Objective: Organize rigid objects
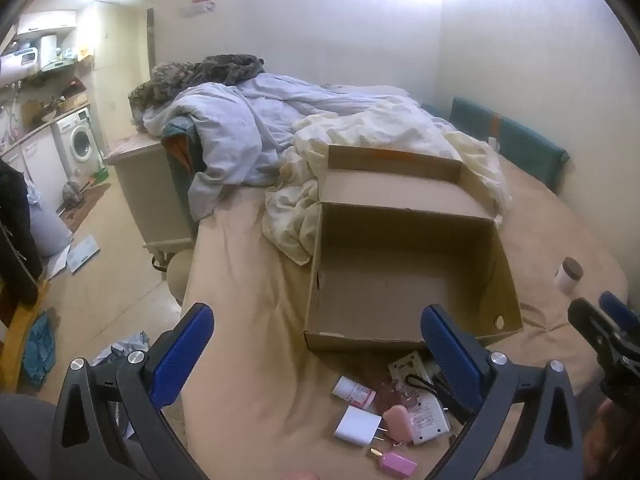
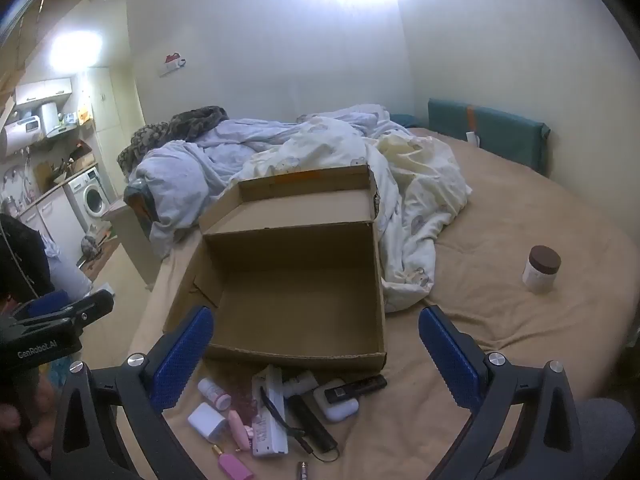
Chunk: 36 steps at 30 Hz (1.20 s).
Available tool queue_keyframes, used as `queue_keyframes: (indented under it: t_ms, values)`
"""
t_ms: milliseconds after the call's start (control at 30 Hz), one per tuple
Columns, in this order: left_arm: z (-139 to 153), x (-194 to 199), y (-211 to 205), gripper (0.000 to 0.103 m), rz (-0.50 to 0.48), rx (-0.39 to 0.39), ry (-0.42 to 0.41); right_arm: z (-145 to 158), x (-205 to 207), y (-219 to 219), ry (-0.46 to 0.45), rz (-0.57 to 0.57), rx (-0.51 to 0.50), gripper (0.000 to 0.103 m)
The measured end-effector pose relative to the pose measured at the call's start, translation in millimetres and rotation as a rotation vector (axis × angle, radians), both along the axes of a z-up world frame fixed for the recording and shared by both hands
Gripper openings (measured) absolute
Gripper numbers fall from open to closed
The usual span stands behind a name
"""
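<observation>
Clutter point(image 2: 264, 412) lies on the bed point(image 2: 500, 312) just before the empty box point(image 2: 296, 292); a jar point(image 2: 541, 269) stands apart. We hold both tools, left point(image 1: 316, 344) and right point(image 2: 316, 344), wide and empty. Nothing is sorted yet; next we must lower one tool over an item.

The left gripper point(image 1: 318, 344) is held pitched downward, its 2 blue-padded fingers point(image 1: 182, 354) spread to full width with nothing between them. The right gripper point(image 2: 316, 344) is tilted down likewise, jaws fully apart and unloaded. In the left wrist view, the right gripper is seen at 3 o'clock.
</observation>
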<state>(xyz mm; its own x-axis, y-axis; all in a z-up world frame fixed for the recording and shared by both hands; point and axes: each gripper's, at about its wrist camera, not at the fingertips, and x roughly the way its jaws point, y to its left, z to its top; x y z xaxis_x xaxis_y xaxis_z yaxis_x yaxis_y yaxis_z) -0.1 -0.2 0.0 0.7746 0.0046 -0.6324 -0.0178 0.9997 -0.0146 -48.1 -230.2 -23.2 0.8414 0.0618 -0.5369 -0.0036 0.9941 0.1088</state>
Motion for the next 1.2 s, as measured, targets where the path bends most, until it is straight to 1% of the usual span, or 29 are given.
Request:
queue_keyframes:
  t_ms: [233, 467, 1200]
  values:
    - [-0.1, -0.1, 0.1, 0.103, 0.001, -0.010, 0.005, 0.2, -0.8, 1.5, -0.003, 0.003, -0.003, 0.103]
    - [-0.1, -0.1, -0.1, 0.103, 0.001, -0.010, 0.004, -0.3, 0.8, -3.1, 0.000, 0.002, 0.006, 0.103]
    - [1.5, -0.4, -0.8, 0.103, 0.001, -0.009, 0.004, 1.1, -0.5, 0.2, -0.005, 0.000, -0.006, 0.103]
